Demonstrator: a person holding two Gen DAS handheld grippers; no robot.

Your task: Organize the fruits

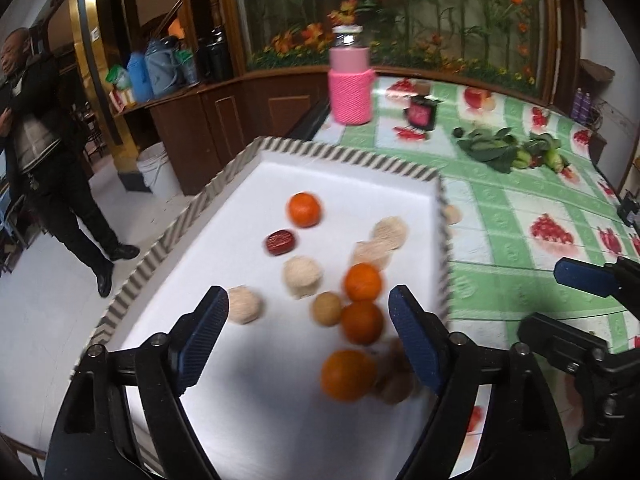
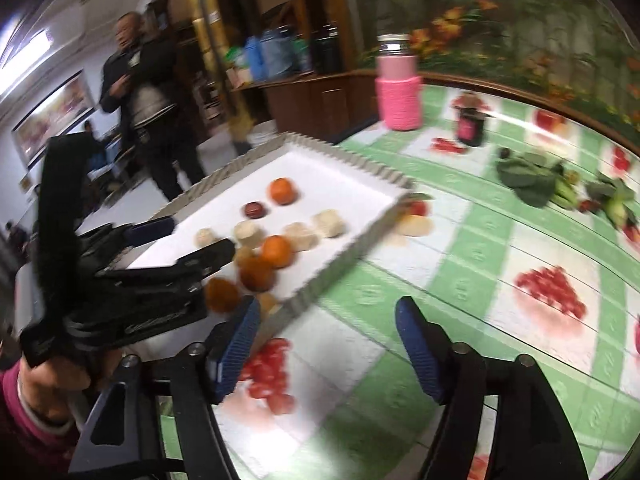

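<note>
The left claw (image 1: 308,312) hangs released over the near end of the white tray (image 1: 352,160), its fingers spread wide with nothing between them, and the cluster of oranges (image 1: 362,282) lies just ahead and toward its right finger, with pale round fruits and a dark red date (image 1: 281,242) farther up the tray. The right claw (image 2: 328,324) is likewise released and holds nothing, poised over the green checked table (image 2: 460,272) beside the tray's right rim, with the fruit lying to its left. So the left claw looks nearer to the oranges.
</note>
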